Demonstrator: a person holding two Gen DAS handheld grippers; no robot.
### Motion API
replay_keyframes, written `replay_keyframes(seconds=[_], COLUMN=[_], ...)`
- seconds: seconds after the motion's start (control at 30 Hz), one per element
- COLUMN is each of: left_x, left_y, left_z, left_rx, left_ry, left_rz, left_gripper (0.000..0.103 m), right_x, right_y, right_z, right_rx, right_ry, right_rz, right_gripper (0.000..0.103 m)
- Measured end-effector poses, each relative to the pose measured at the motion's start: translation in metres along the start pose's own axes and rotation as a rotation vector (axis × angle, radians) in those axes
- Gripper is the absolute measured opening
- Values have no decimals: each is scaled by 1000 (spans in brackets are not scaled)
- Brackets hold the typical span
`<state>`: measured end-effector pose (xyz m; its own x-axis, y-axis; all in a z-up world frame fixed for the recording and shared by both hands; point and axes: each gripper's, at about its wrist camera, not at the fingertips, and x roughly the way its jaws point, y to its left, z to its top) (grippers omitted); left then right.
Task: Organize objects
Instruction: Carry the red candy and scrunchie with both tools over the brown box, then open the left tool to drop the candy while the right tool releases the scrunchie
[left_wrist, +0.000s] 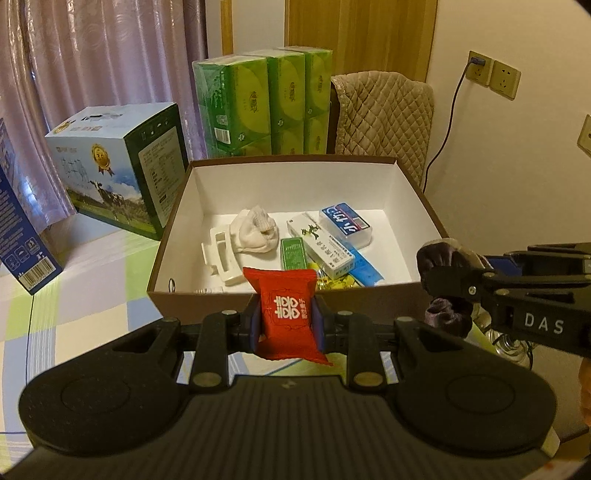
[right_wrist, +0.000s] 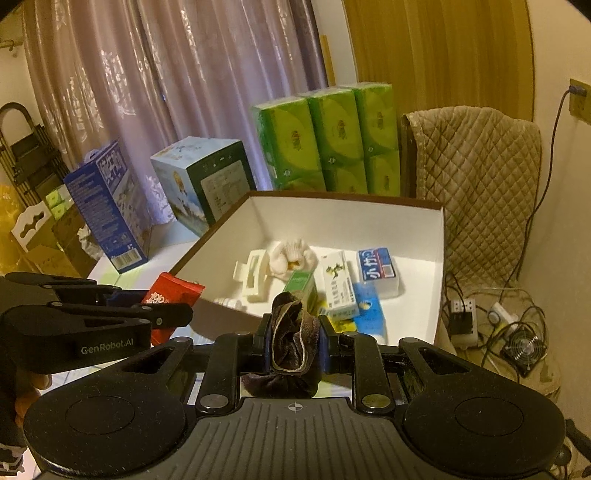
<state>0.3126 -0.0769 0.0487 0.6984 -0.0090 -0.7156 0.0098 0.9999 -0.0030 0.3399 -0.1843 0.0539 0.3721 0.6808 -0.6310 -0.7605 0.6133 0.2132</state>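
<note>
Left gripper (left_wrist: 287, 317) fingers clamped the red packet (left_wrist: 290, 314) just short of the box's near wall. Right gripper (right_wrist: 294, 343) fingers gripped a dark scrunchie (right_wrist: 293, 332) beside it. Open box (left_wrist: 413, 199) held white cloth (left_wrist: 255, 230), toothpaste carton (left_wrist: 321, 247), blue pack (left_wrist: 345, 221).

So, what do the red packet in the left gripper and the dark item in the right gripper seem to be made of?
Red packet: probably glossy plastic film, with crimped ends and printed characters. Dark bundle: soft velvety fabric, folded and wrinkled, possibly a scrunchie.
</note>
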Motion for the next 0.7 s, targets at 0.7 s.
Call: replay_keyframes(seconds=[0.7], left_x=[46], left_y=[10], left_z=[38], left_rx=[-16], left_ry=[8], left_rz=[49], left_gripper=[23], right_x=[38], right_y=[-37], right_z=[34], right_rx=[14], right_ry=[-10], right_rz=[-22], right_gripper=[20])
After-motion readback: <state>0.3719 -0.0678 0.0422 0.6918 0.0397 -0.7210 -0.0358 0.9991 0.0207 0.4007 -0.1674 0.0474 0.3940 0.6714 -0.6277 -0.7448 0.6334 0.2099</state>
